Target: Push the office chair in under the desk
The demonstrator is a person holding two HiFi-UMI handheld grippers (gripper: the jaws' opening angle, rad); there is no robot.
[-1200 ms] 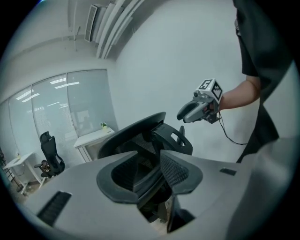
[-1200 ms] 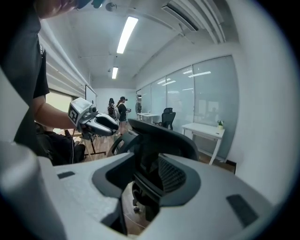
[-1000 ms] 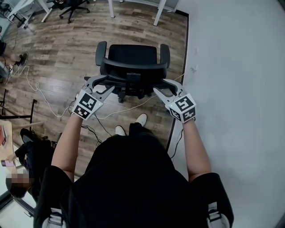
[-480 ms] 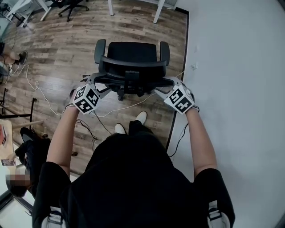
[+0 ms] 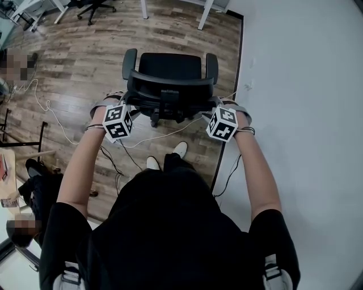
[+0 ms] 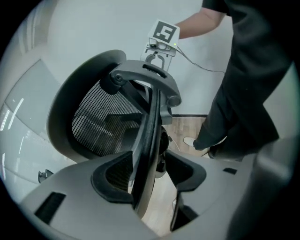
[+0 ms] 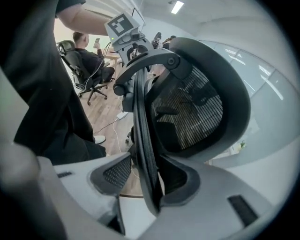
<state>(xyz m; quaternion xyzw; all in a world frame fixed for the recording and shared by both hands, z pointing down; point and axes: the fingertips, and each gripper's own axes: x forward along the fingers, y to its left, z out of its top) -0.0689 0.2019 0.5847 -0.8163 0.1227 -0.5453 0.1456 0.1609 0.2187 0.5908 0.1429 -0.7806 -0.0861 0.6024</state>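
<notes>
A black office chair (image 5: 169, 69) stands on the wood floor with its mesh backrest (image 5: 170, 93) toward me. My left gripper (image 5: 122, 105) sits at the backrest's left edge and my right gripper (image 5: 221, 105) at its right edge. In the left gripper view the backrest rim (image 6: 150, 131) passes between the closing jaws of the left gripper (image 6: 152, 173); it touches one pad and a gap shows at the other. In the right gripper view the rim (image 7: 140, 131) likewise runs between the closing jaws of the right gripper (image 7: 145, 176), with a gap on one side.
White desk legs (image 5: 204, 14) stand beyond the chair at the top. A white wall (image 5: 300, 113) runs along the right. Cables (image 5: 51, 116) trail over the floor on the left. Another office chair (image 5: 93, 7) stands far left, and a seated person (image 5: 28, 226) is at lower left.
Both grippers have moved forward and inward from behind the backrest, so that they now straddle its side edges. The chair has barely shifted.
</notes>
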